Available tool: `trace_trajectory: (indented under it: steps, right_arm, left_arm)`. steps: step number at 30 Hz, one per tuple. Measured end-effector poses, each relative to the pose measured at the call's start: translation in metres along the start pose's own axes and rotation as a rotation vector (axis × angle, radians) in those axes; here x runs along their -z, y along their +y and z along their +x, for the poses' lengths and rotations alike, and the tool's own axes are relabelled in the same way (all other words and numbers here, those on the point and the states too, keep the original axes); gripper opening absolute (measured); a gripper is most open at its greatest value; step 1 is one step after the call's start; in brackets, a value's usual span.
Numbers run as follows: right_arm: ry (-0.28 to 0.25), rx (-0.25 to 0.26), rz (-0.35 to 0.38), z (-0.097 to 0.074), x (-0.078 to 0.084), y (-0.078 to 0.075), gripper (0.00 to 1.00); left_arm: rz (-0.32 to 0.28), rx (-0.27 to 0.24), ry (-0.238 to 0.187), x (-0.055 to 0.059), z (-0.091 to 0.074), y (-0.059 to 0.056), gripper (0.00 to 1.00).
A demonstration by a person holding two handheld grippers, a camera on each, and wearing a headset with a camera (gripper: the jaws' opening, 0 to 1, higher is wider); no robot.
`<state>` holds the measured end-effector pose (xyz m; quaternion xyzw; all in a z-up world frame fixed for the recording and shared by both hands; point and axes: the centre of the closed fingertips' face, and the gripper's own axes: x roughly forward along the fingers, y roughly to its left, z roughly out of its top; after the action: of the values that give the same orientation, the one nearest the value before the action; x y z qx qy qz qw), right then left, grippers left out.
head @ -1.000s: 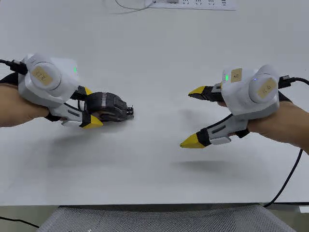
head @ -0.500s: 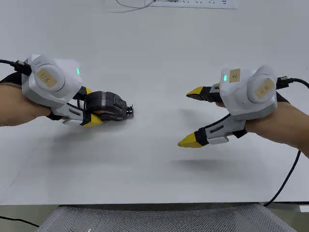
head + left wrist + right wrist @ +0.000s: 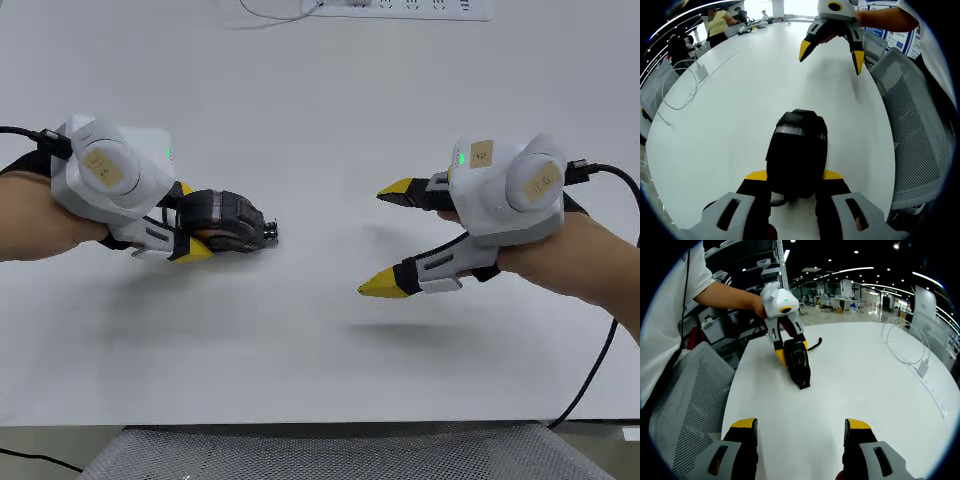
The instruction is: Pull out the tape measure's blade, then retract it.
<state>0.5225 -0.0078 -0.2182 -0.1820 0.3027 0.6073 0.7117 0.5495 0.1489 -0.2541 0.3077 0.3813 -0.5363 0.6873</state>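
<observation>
A black tape measure (image 3: 225, 220) lies on the white table (image 3: 320, 130) at the left, its blade tip pointing right and no blade drawn out. My left gripper (image 3: 186, 219) is shut on its rear; in the left gripper view the tape measure (image 3: 796, 154) sits between the yellow fingertips (image 3: 756, 176). My right gripper (image 3: 389, 238) hovers open to the right of the tape measure, a hand's width away, with nothing between its yellow tips. In the right gripper view the tape measure (image 3: 799, 364) lies ahead of my right gripper (image 3: 801, 431), held by the left gripper (image 3: 791, 351).
A white power strip (image 3: 400, 8) and a thin cable (image 3: 268, 15) lie at the table's far edge. A black cable (image 3: 600, 355) trails from the right gripper over the near edge. A grey mesh chair (image 3: 330, 455) stands below the table's front edge.
My right gripper has drifted a little left, toward the tape measure, staying open. The left gripper and tape measure have barely moved.
</observation>
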Motion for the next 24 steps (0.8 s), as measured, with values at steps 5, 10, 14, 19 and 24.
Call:
trace_trajectory:
  steps: [5, 10, 14, 19, 24]
  right_arm:
    - [-0.04, 0.004, -0.024, 0.009, -0.005, -0.002, 0.64]
    - [-0.066, 0.001, -0.047, 0.02, -0.011, -0.002, 0.58]
    - [-0.082, -0.005, -0.071, 0.029, -0.016, -0.001, 0.52]
    - [-0.101, -0.012, -0.079, 0.039, -0.02, -0.003, 0.47]
    - [-0.113, -0.011, -0.083, 0.048, -0.024, -0.007, 0.42]
  left_arm:
    - [-0.004, 0.001, 0.0, 0.0, 0.0, 0.0, 0.29]
    - [0.005, -0.003, 0.001, 0.0, 0.001, 0.001, 0.29]
    - [0.016, -0.008, -0.001, 0.0, 0.001, 0.001, 0.29]
    - [0.033, -0.011, 0.002, 0.001, 0.001, 0.001, 0.29]
    - [0.053, -0.009, 0.004, 0.001, 0.001, 0.001, 0.29]
